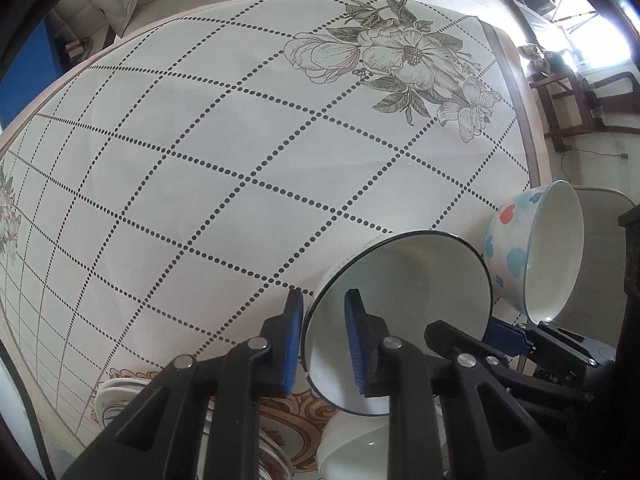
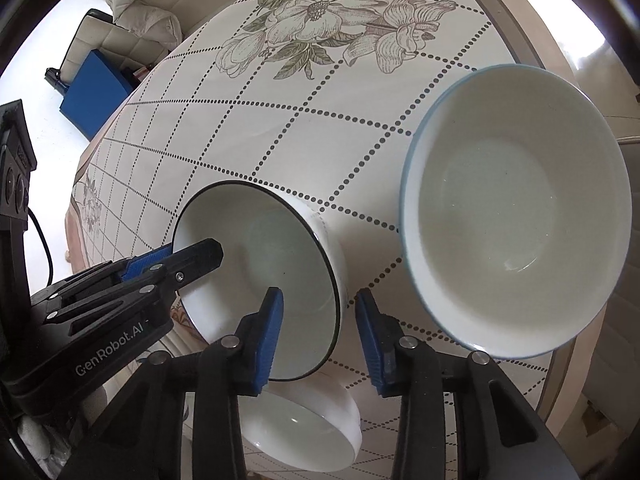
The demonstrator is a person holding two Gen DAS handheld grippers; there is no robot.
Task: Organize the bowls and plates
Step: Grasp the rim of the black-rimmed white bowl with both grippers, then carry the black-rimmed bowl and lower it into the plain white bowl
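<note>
Both wrist views look down, close, sharing the black-rimmed bowl (image 1: 400,280).

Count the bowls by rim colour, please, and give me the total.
Black-rimmed bowl: 1
Blue-rimmed bowl: 1
Plain white bowl: 1
Total: 3

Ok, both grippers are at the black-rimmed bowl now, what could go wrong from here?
1. The left gripper and right gripper both straddle the thin rim of the black-rimmed bowl; uneven pulls might tip it or drop it onto the white bowl underneath.
2. The blue-rimmed bowl sits close beside the right gripper and could get knocked.
</note>
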